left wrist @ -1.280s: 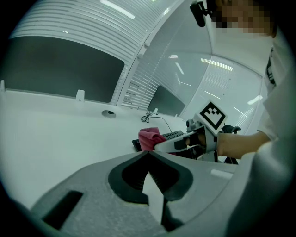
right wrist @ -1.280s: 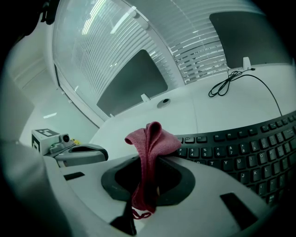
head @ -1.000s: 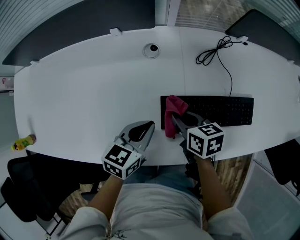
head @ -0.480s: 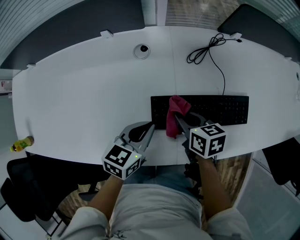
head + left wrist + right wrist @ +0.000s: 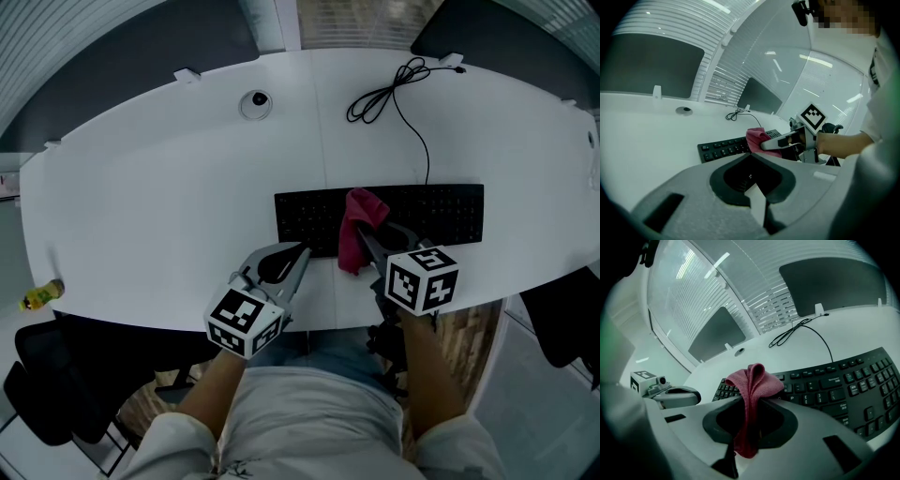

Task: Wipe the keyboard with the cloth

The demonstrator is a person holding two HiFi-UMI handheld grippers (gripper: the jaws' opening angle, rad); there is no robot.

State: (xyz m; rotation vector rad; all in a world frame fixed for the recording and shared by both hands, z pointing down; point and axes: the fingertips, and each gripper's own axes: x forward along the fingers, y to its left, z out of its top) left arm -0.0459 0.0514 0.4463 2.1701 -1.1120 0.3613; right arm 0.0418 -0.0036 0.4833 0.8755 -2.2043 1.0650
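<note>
Ahead of the right tool point(image 5: 366, 236), the keyboard point(image 5: 441, 214) lay along the table's point(image 5: 169, 187) near edge, with wide bare table beyond it and to the left. That tool's jaws were clamped on the bunched cloth point(image 5: 356, 225), held over the keys. To its left, the left tool point(image 5: 298, 255) sat by the table edge, jaws closed on nothing, pointing toward the keyboard's left end.

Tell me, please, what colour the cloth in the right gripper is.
The cloth is dark pinkish red, clearest in the right gripper view.
</note>
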